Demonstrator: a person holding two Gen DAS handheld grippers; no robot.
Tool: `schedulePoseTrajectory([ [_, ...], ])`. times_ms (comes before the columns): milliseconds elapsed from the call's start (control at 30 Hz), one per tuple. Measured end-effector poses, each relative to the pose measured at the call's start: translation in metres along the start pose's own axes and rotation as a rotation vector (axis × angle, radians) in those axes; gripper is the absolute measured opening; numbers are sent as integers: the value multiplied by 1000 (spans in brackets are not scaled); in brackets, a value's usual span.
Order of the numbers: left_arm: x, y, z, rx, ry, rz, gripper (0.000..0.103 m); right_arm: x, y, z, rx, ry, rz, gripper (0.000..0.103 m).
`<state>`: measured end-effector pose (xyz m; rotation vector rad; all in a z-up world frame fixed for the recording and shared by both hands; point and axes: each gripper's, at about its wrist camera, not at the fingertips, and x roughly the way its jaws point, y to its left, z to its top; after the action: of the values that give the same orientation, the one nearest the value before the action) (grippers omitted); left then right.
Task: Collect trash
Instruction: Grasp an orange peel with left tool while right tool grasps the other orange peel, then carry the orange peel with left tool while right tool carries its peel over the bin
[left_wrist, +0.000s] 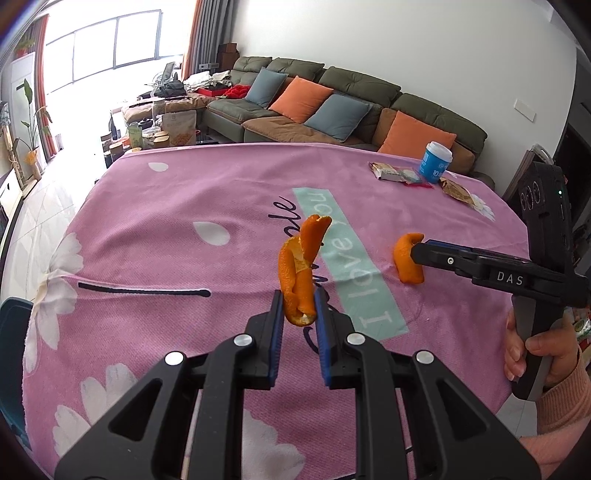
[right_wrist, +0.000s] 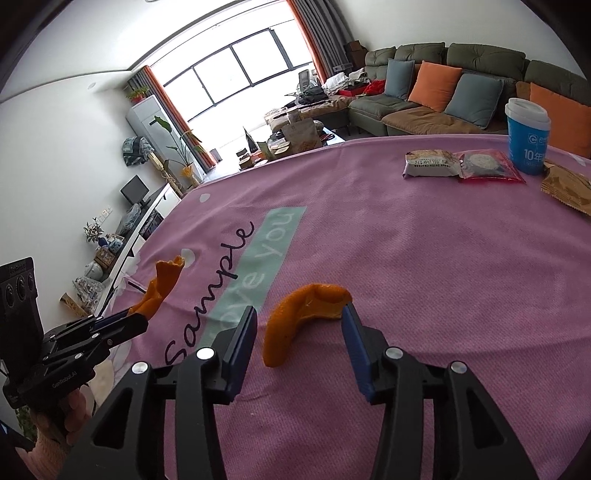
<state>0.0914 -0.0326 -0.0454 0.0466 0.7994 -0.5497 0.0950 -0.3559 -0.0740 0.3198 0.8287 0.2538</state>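
Observation:
My left gripper (left_wrist: 299, 306) is shut on a long curled orange peel (left_wrist: 301, 266) and holds it upright above the pink tablecloth (left_wrist: 184, 206); it also shows in the right wrist view (right_wrist: 159, 288). My right gripper (right_wrist: 299, 325) is open around a second orange peel (right_wrist: 299, 317) that lies on the cloth, its right finger touching the peel's end. In the left wrist view that peel (left_wrist: 406, 258) sits at the right gripper's tip (left_wrist: 417, 253).
At the table's far right lie several snack wrappers (right_wrist: 432, 164) and a blue paper cup (right_wrist: 528, 136). A brown wrapper (right_wrist: 569, 188) lies beside the cup. A green sofa (left_wrist: 332, 103) with cushions stands behind the table. A dark bin edge (left_wrist: 11, 332) shows at the left.

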Motion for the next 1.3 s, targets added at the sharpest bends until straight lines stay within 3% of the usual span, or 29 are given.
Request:
schedulePoseTrajectory([
  [33, -1, 0, -1, 1, -1, 3, 17, 2, 2, 0, -6, 7, 2, 44],
  [167, -4, 3, -4, -5, -5, 4, 17, 12, 5, -1, -7, 37, -3, 18],
  [200, -6, 4, -5, -6, -7, 5, 17, 13, 4, -1, 0, 43, 2, 16],
  [600, -23, 15, -14, -29, -21, 36, 17, -1, 33, -2, -82, -11, 106, 14],
  [1300, -57, 45, -35, -105, -57, 107, 17, 2, 109, -18, -252, 4, 248, 14],
])
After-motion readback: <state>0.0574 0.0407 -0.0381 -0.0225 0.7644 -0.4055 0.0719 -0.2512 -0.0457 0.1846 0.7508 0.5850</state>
